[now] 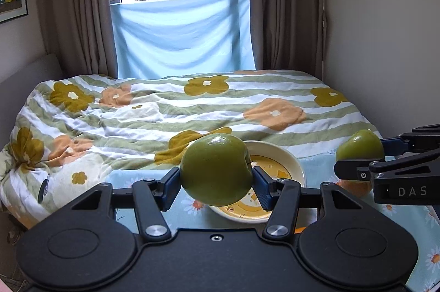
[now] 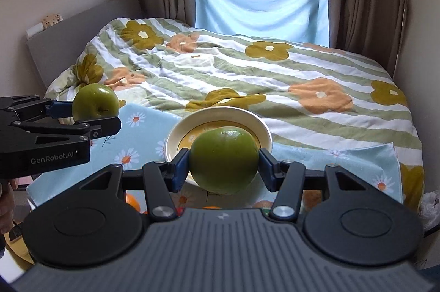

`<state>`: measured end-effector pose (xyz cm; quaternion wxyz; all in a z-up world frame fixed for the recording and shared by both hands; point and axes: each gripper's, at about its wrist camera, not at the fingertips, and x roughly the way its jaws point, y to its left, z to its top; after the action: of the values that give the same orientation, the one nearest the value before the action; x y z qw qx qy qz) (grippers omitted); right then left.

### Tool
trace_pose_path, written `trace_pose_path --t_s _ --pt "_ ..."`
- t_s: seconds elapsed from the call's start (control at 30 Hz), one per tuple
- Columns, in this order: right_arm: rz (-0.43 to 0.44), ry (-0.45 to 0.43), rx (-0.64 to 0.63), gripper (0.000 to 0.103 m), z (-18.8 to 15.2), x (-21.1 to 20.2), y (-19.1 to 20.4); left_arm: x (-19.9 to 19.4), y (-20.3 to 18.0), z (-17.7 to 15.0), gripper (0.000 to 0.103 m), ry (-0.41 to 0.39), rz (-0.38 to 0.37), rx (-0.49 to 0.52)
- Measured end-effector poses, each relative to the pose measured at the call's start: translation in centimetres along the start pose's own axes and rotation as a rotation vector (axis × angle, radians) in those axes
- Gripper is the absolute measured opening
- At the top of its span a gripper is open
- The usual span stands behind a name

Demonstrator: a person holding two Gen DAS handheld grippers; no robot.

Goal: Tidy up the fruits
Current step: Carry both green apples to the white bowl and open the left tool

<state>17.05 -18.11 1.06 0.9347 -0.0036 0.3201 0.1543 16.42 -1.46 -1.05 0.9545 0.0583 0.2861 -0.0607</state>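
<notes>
The left gripper [image 1: 217, 179] is matt black plastic with bright metal pivot screws [image 1: 156, 230] and blue ribbed pads; the green apple [image 1: 216, 168] between its jaws has smooth, glossy skin that catches the window light. The right gripper [image 2: 223, 162], of the same matt plastic, has a ridged grey housing behind it. Just beyond both grippers a plate [image 2: 247, 117] looks like glazed ceramic, shiny at the rim. It sits on thin printed cloth [image 2: 137, 127], and farther off the quilt [image 1: 165, 110] is soft, wrinkled fabric.
</notes>
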Motion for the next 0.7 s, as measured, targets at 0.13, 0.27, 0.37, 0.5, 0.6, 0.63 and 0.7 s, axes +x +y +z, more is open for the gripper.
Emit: trace_pose_path --t_s 0.13,0.27,0.37,0.5,0.6,0.63,0.7 --pt "-0.021 -0.004 0.035 0.068 1.5 2.7 -0.6 3.4 0.7 0.9 0.060 0.011 -0.044 0.022" --pt "-0.047 0.017 0.078 0.068 2.5 6.1 -1.0 7.1 1.2 1.4 0.060 0.041 -0.077 0.046" --pt "-0.070 0.028 0.092 0.068 3.1 8.4 -1.3 9.5 1.3 1.7 0.060 0.060 -0.102 0.070" --pt "-0.101 0.040 0.121 0.068 3.8 11.0 -2.2 12.6 1.6 1.8 0.060 0.095 -0.124 0.114" --pt "-0.123 0.052 0.139 0.068 4.2 12.7 -2.9 14.8 1.6 1.8 0.060 0.121 -0.133 0.143" --pt "-0.129 0.057 0.144 0.068 4.3 13.2 -3.0 15.6 1.5 1.8 0.060 0.127 -0.138 0.157" --pt "-0.137 0.064 0.154 0.068 4.5 14.1 -3.3 16.9 1.3 1.8 0.060 0.136 -0.147 0.186"
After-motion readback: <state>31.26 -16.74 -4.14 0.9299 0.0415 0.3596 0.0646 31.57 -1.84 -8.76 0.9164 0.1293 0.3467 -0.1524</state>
